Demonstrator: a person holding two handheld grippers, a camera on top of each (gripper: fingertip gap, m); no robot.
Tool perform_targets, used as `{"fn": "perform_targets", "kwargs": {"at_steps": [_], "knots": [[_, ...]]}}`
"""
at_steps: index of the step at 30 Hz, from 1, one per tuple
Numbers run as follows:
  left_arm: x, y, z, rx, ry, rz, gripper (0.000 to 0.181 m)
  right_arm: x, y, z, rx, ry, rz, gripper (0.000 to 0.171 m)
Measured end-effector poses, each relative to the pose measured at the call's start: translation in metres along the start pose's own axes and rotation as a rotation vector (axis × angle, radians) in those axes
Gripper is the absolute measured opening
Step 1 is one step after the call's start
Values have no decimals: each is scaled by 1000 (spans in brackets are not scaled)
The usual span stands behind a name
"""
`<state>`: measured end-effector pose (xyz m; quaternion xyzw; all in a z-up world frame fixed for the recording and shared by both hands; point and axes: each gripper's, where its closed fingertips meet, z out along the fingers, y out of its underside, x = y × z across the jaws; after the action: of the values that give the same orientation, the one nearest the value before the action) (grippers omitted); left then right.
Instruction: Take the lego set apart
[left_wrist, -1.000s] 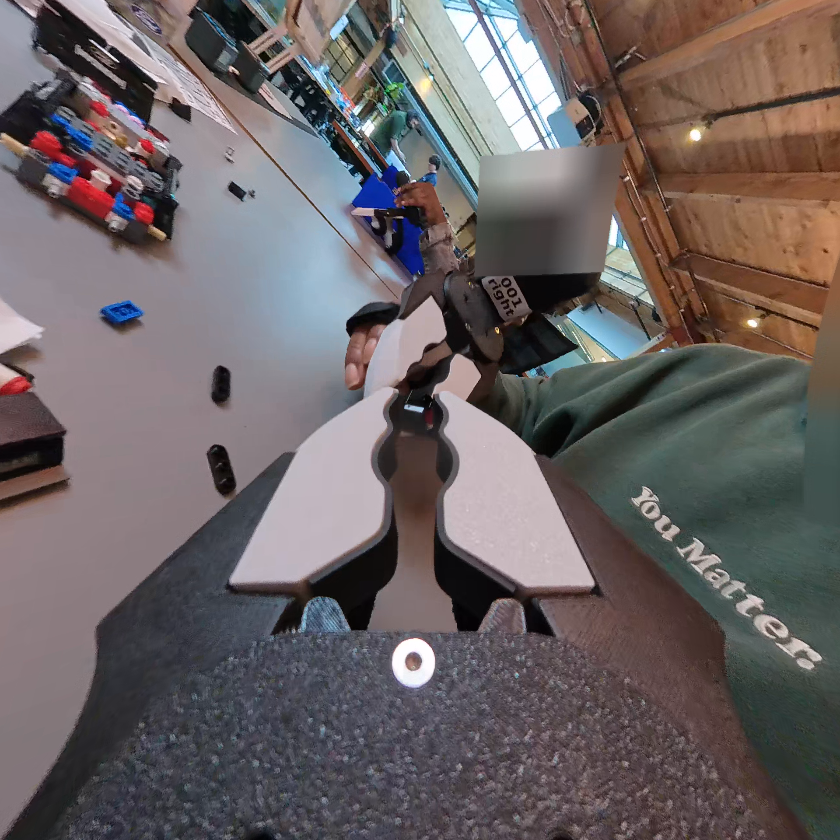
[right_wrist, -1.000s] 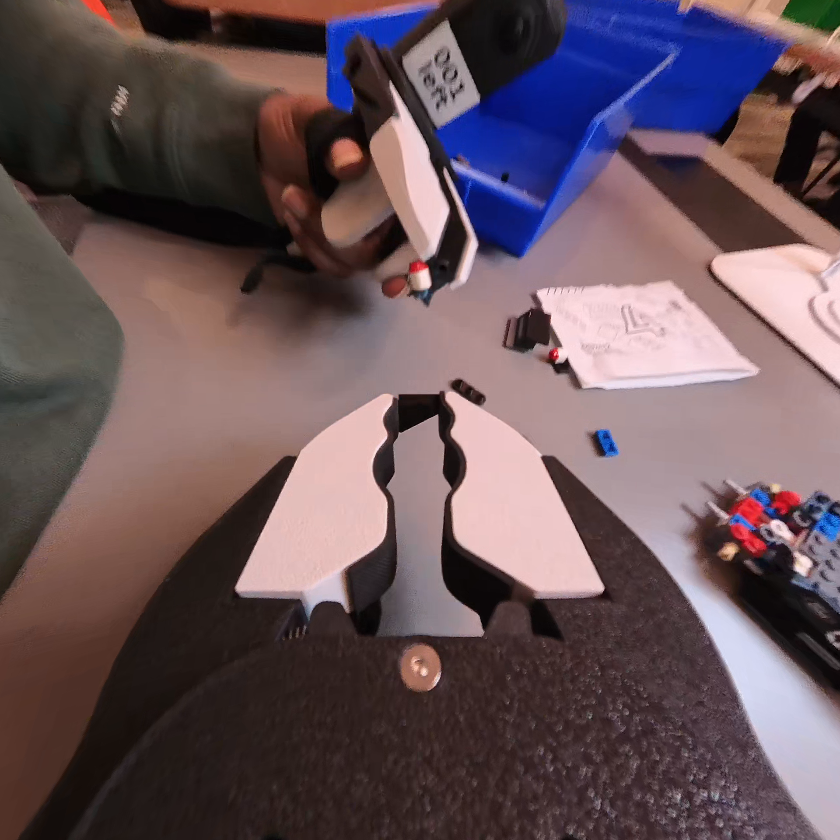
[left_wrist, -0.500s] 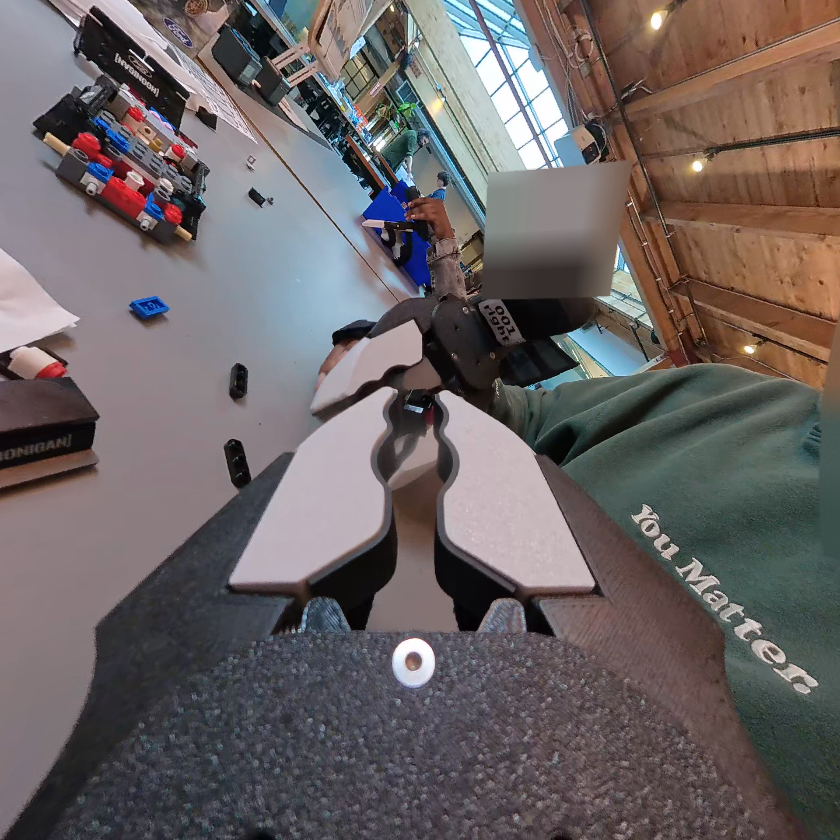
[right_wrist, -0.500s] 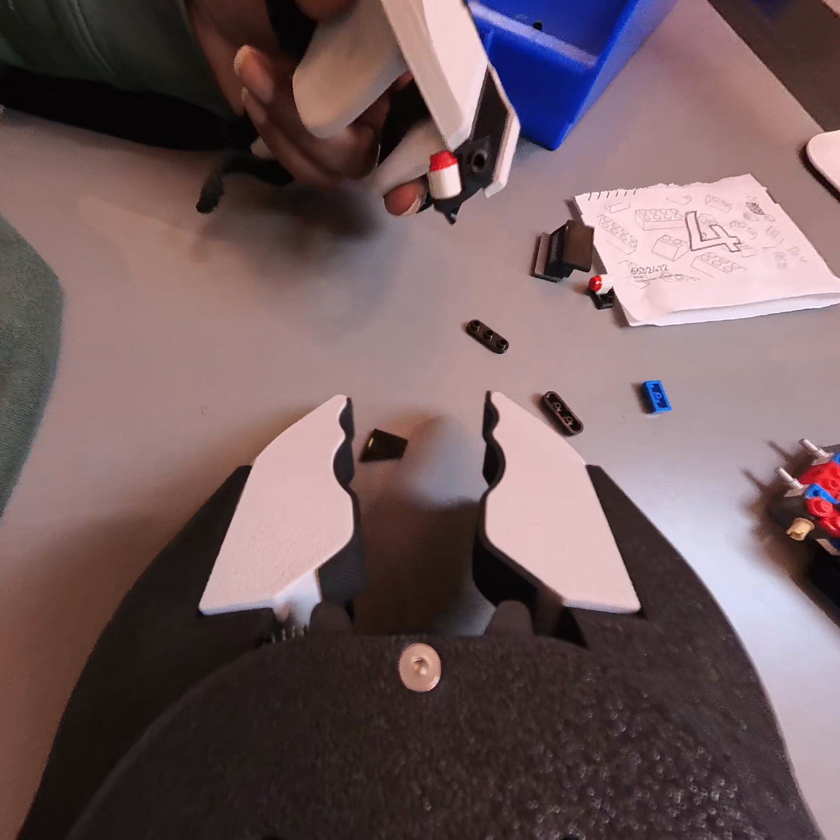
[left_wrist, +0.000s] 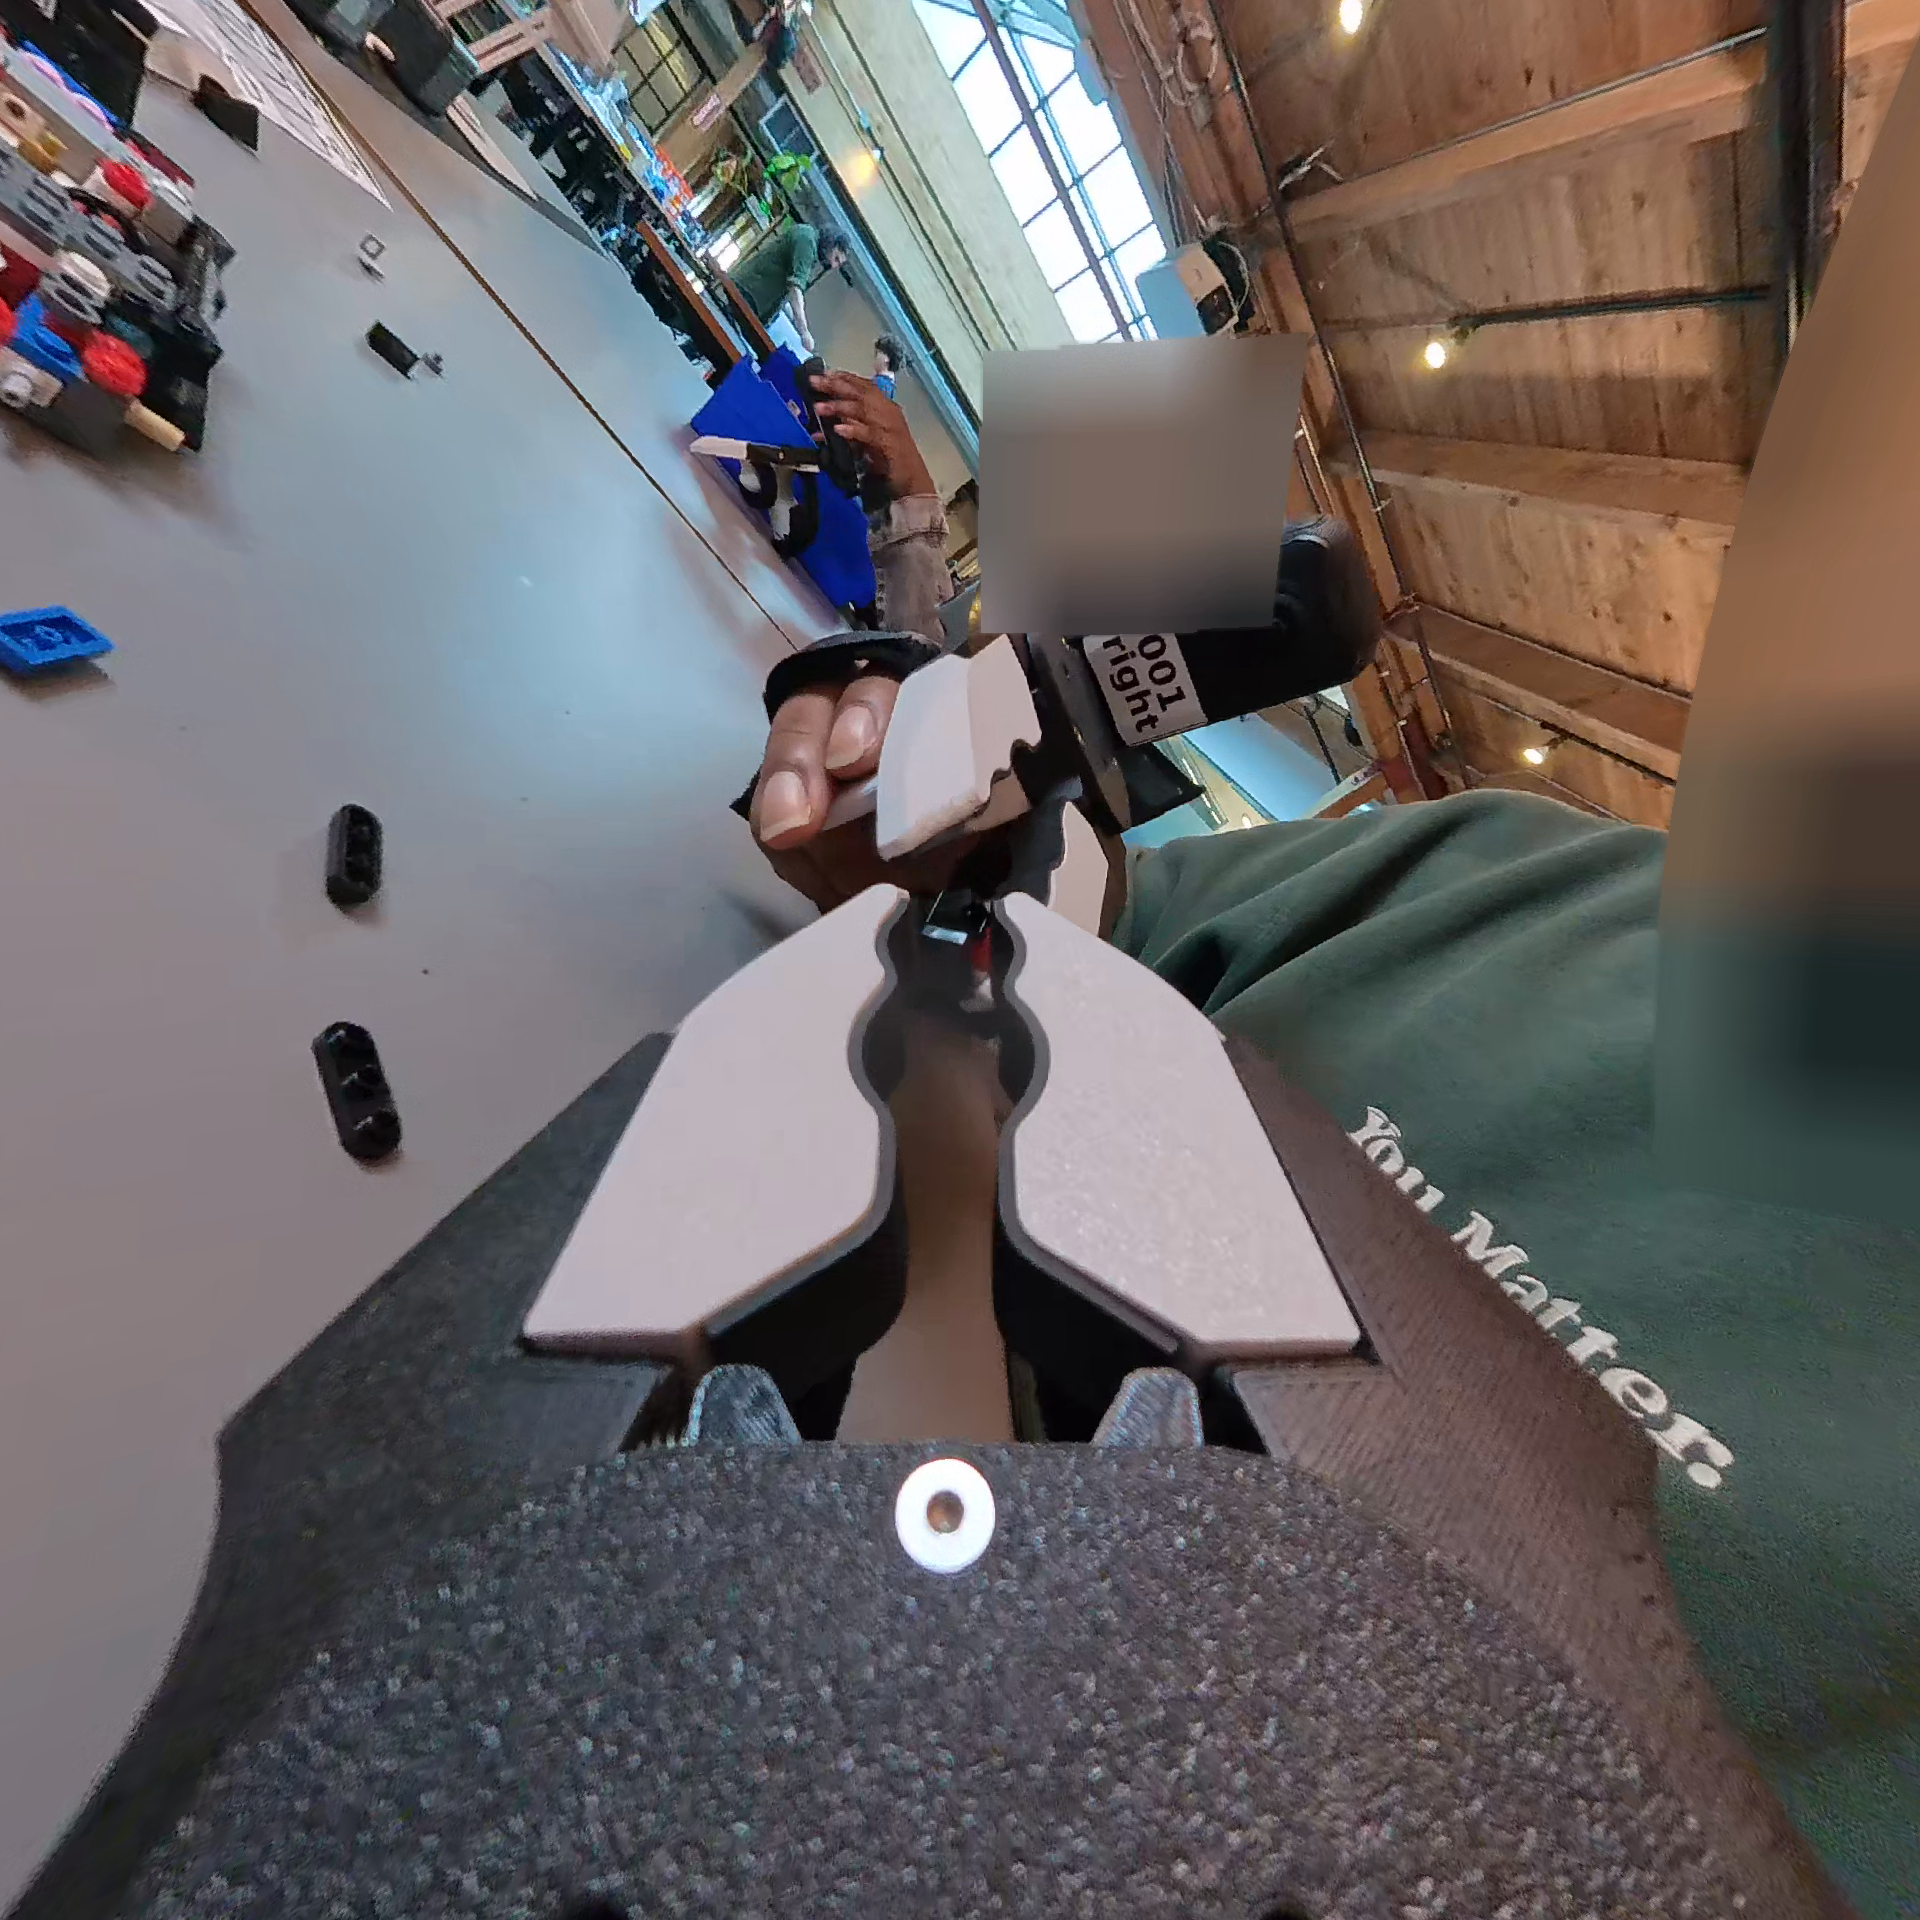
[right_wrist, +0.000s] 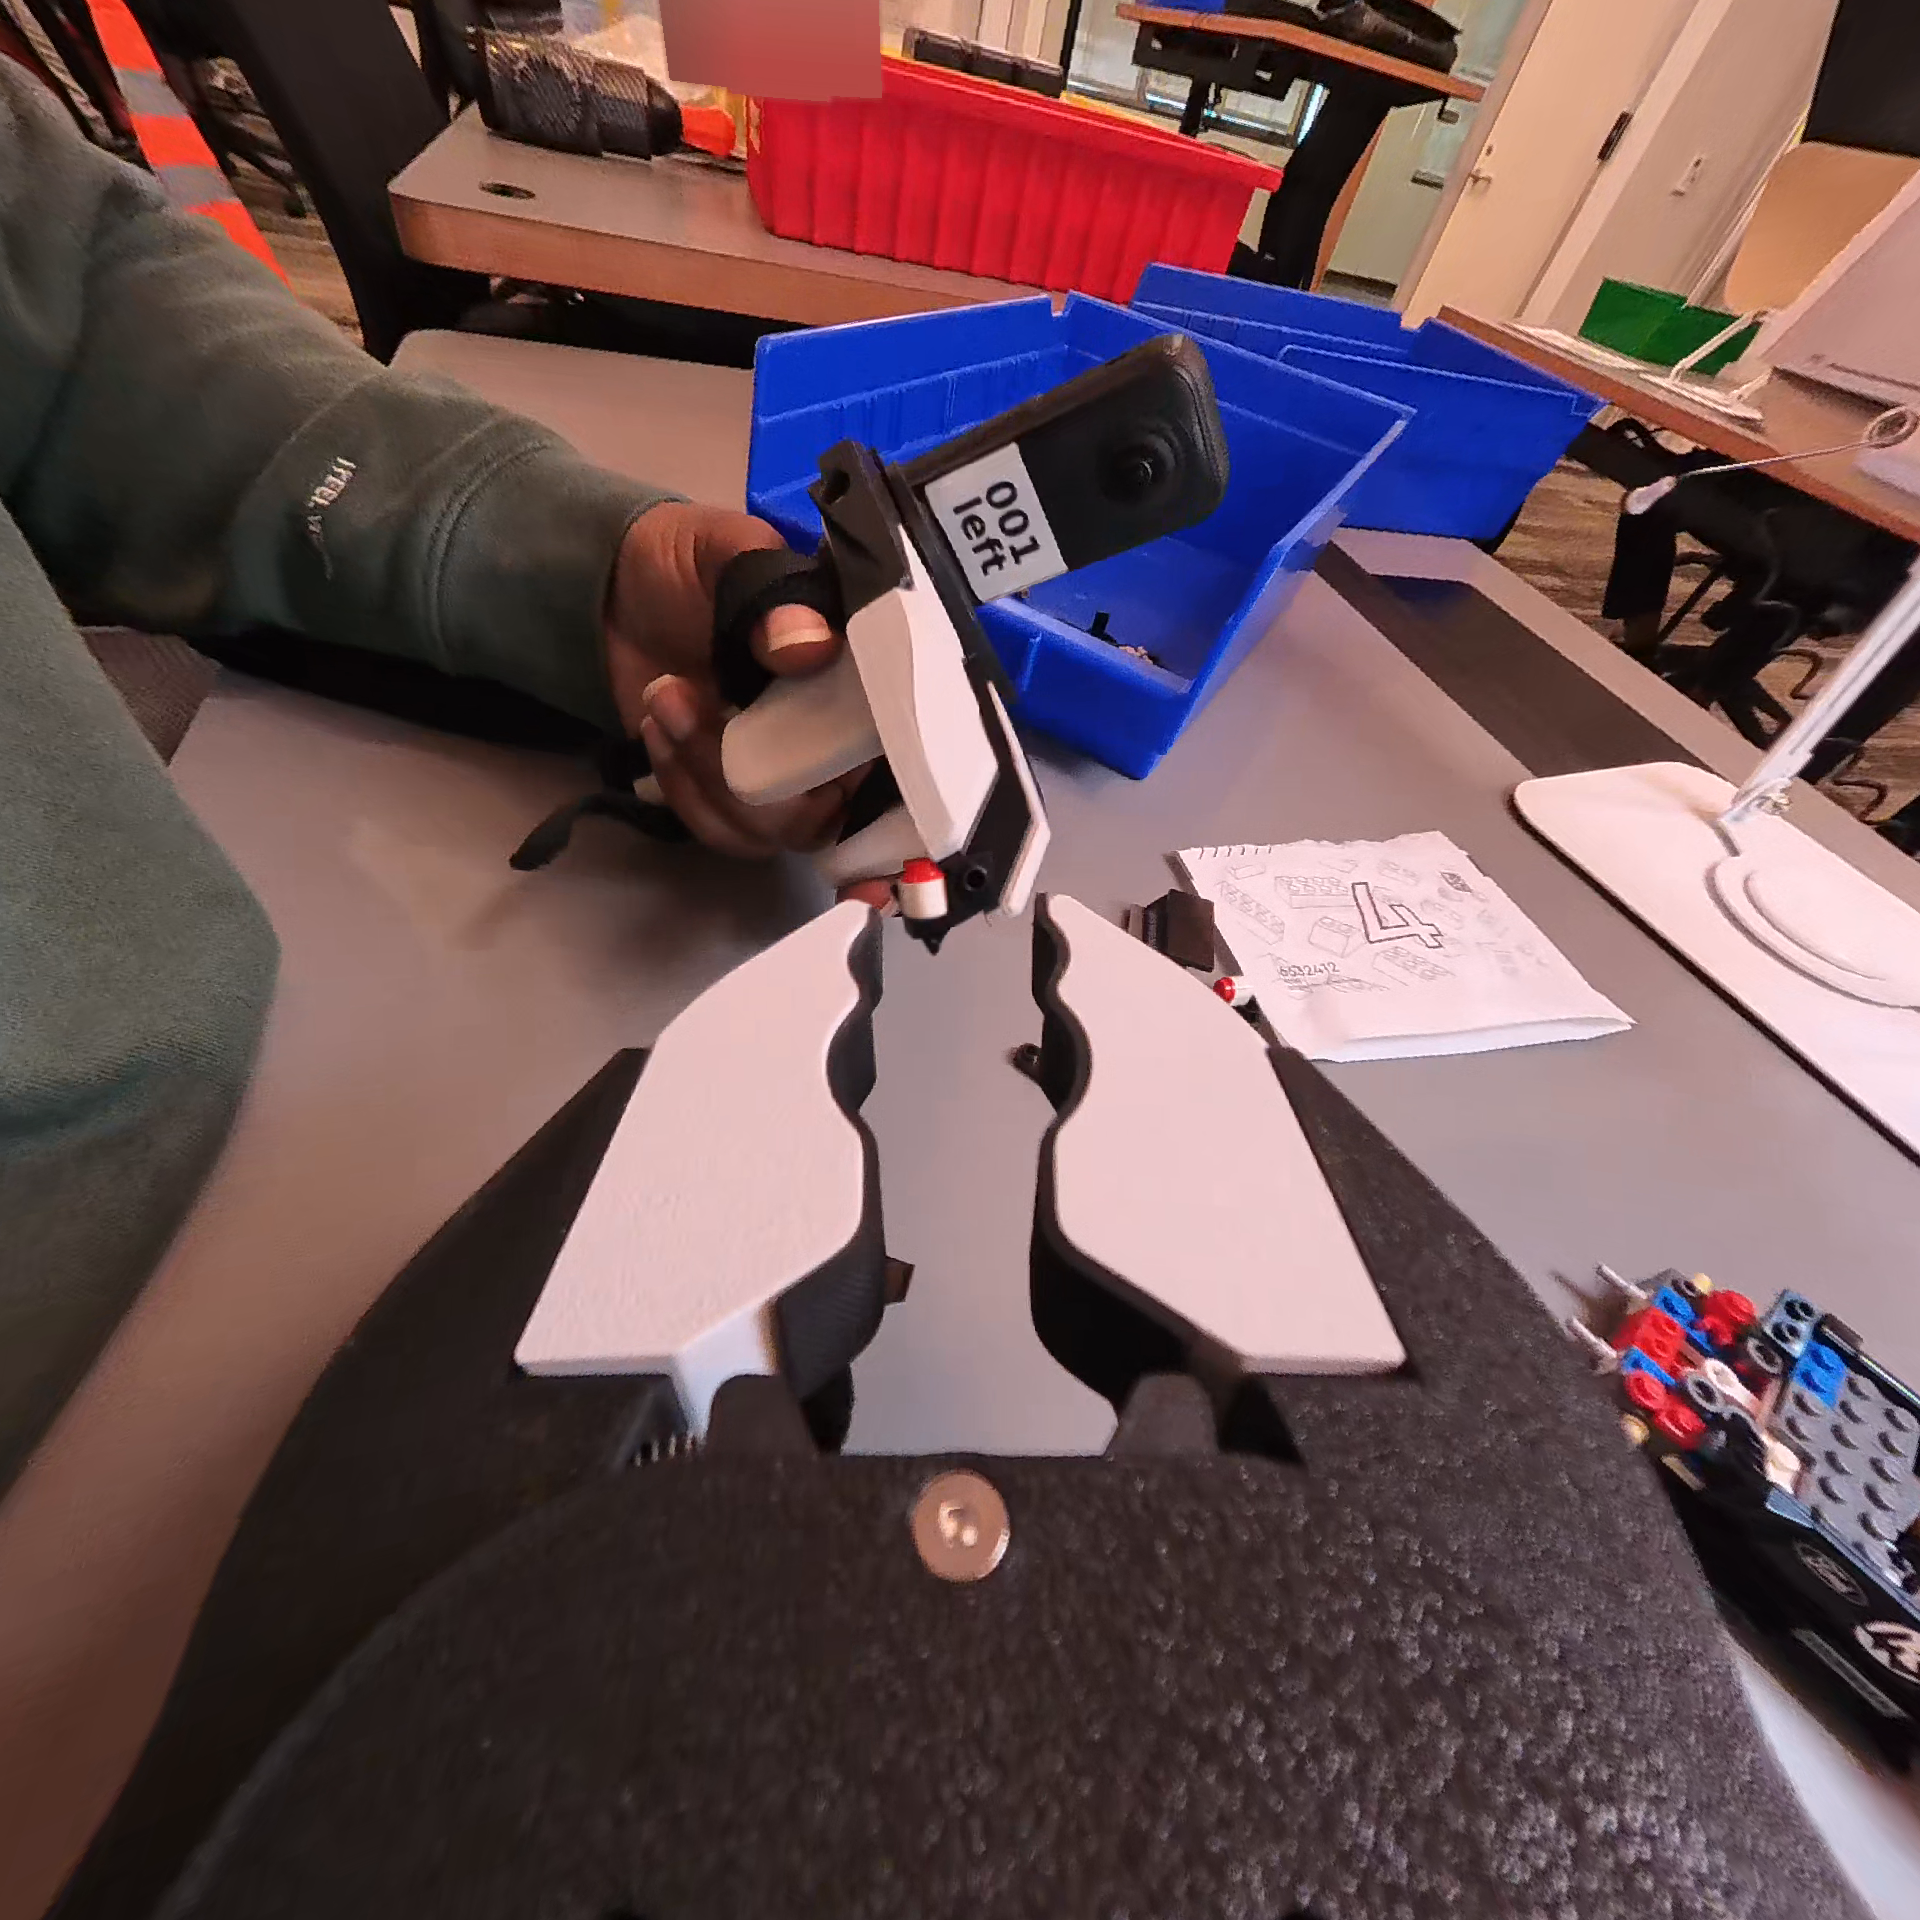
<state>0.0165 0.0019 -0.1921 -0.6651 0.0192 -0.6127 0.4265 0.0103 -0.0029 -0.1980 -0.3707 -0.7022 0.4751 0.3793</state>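
My left gripper (left_wrist: 951, 920) is shut on a small black lego piece (left_wrist: 948, 928) with a red-and-white round stud on its side. In the right wrist view the same left gripper (right_wrist: 971, 899) hangs tilted above the grey table (right_wrist: 416, 987), with the stud (right_wrist: 920, 891) showing beside the black piece (right_wrist: 961, 899). My right gripper (right_wrist: 961, 920) is open and empty. Its fingertips (right_wrist: 857, 935) stand on either side just below that piece, with gaps, and do not press it. In the left wrist view the right gripper (left_wrist: 977, 831) is just beyond my left fingertips.
The lego set (right_wrist: 1787, 1392) sits at the right, and at the far left in the left wrist view (left_wrist: 94, 312). Two black links (left_wrist: 353, 852) and a blue plate (left_wrist: 47, 634) lie loose. A paper sheet (right_wrist: 1392, 935), a black block (right_wrist: 1179, 925), blue bins (right_wrist: 1195, 582) and a white lamp base (right_wrist: 1714, 883) are beyond. My two grippers' fingertips are within a few centimetres of each other. The black block (right_wrist: 1179, 925) is about 12 cm from both grippers' fingertips.
My right gripper held a small black piece, opened wide and left it on the table, then rose to the left gripper's piece with its jaws narrower. The left gripper stayed shut on its piece.
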Motion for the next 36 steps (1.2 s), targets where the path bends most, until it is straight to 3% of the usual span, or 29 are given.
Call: {"fn": "perform_targets", "kwargs": {"at_steps": [6, 15, 23, 26, 31, 36], "knots": [[1, 4, 4, -20, 7, -7, 13, -6, -1, 1, 3, 13, -84, 18], [2, 1, -2, -9, 16, -29, 14, 2, -8, -4, 67, 39, -13, 17], [4, 9, 3, -49, 16, -6, 13, 0, -5, -4, 44, 82, -145, 17], [11, 3, 1, -23, 42, 18, 0, -1, -13, -9, 102, 62, -118, 16], [5, 7, 0, -53, -18, 65, 0, -4, -13, -9, 120, 26, -66, 16], [20, 5, 4, -21, 90, 19, 6, -12, -25, -13, 207, -35, -27, 17]]}}
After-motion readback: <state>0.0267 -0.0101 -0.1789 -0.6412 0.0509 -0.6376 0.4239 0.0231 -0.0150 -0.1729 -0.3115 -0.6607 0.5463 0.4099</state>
